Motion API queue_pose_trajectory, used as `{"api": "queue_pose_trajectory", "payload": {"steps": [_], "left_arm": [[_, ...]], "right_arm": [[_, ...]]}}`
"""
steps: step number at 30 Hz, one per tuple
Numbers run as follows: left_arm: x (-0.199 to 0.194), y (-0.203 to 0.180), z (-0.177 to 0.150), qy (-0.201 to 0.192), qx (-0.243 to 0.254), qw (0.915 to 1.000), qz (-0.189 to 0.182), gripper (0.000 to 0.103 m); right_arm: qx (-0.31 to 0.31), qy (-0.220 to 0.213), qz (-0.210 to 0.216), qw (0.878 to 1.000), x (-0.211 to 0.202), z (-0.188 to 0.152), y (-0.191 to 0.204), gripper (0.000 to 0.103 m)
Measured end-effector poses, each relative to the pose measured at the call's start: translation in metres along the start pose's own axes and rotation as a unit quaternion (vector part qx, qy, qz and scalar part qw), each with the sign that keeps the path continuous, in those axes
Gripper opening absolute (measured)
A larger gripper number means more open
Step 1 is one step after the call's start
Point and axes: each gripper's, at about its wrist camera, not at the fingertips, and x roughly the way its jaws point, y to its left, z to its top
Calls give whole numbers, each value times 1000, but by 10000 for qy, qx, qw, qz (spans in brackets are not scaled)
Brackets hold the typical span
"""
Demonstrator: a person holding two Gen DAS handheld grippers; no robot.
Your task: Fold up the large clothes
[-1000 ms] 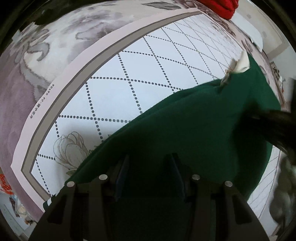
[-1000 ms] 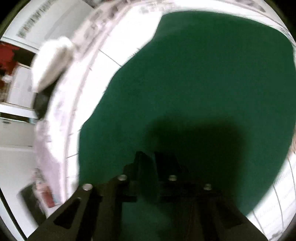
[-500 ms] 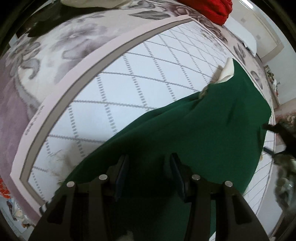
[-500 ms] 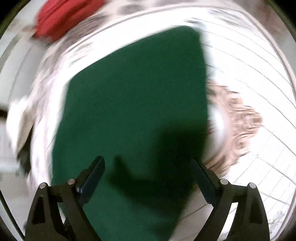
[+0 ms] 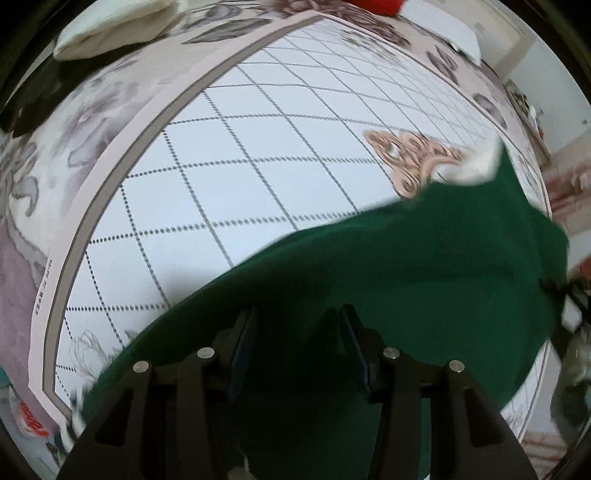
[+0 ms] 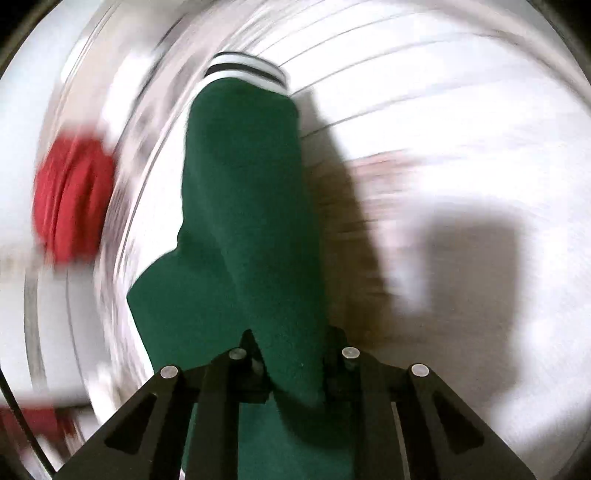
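Note:
A large dark green garment with a white collar piece lies over a bedspread with a dotted diamond pattern. My left gripper sits low over the cloth with its fingers apart; the green cloth lies between and under them. In the right wrist view the green garment hangs as a long strip ending in a white and black striped cuff. My right gripper is shut on the green cloth. That view is heavily blurred.
A folded cream cloth and a red garment lie at the bed's far edge; the red garment also shows in the right wrist view. A gold ornament marks the bedspread. Room clutter sits at the right.
My right gripper was open half a second ago and is now shut on the green cloth, swinging fast. The left view has shifted, showing more bedspread and the gold ornament.

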Motion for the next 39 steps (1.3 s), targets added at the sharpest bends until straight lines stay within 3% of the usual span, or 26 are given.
{"api": "queue_pose_trajectory", "payload": {"steps": [2, 4, 5, 6, 8, 10, 13, 14, 15, 18, 21, 23, 26, 28, 29, 31, 32, 33, 35, 39], "left_arm": [[-2, -6, -6, 59, 93, 9999, 0, 43], [-5, -12, -15, 113, 215, 9997, -27, 43], [-6, -17, -19, 149, 290, 9995, -29, 43], [-6, -21, -21, 176, 344, 9992, -39, 43], [-5, -29, -29, 272, 448, 9986, -86, 43], [-2, -40, -33, 310, 463, 9983, -171, 43], [4, -57, -37, 316, 502, 9981, -175, 50], [7, -61, -36, 298, 517, 9981, -159, 54], [12, -65, -35, 287, 540, 9980, -130, 55], [28, -66, -31, 354, 595, 9976, 43, 55], [40, -62, -24, 332, 559, 9979, 43, 59], [43, -62, -24, 193, 641, 9977, 96, 67], [46, -64, -24, 48, 697, 9972, 247, 69], [46, -65, -24, -57, 710, 9970, 297, 72], [46, -65, -25, -105, 714, 9969, 318, 76], [47, -63, -24, -168, 648, 9976, 160, 90], [48, -63, -23, -180, 596, 9981, 22, 102], [51, -63, -21, -189, 539, 9983, -110, 103], [54, -66, -19, -209, 548, 9983, 16, 103], [58, -75, -22, -419, 698, 9962, 303, 103]], "right_arm": [[200, 60, -460, 9987, -21, -2, -42, 20], [30, 873, -1060, 9905, -27, -4, -84, 34], [-32, 1359, -1251, 9828, -30, -1, -105, 47], [-72, 1852, -1423, 9723, -35, -3, -123, 53], [-414, 2248, -1734, 9580, -48, 0, -132, 54], [-1108, 2298, -2046, 9450, -63, 2, -116, 54], [-2592, 2027, -2458, 9118, -82, -8, -63, 54], [-3003, 1867, -2458, 9025, -84, -14, -41, 54], [-3235, 1808, -2274, 9005, -80, -21, -21, 54], [-4127, 1736, -1831, 8752, -61, -40, 28, 54], [-4415, 2006, -994, 8689, -11, -60, 75, 54], [-4471, 1963, -986, 8671, 24, -66, 83, 56], [-4682, 1475, -1322, 8611, 58, -51, 83, 56], [-4362, 1789, -1518, 8687, 72, -48, 98, 57], [-4330, 1908, -1575, 8668, 74, -46, 102, 58], [-4453, 2068, -1565, 8570, 74, -44, 106, 58], [-4471, 2146, -1498, 8553, 72, -42, 105, 58], [-4465, 2212, -1401, 8556, 69, -39, 104, 58], [-4340, 2286, -1075, 8647, 56, -25, 92, 58], [-3520, 2244, -174, 9085, 5, 10, 50, 62]]}}
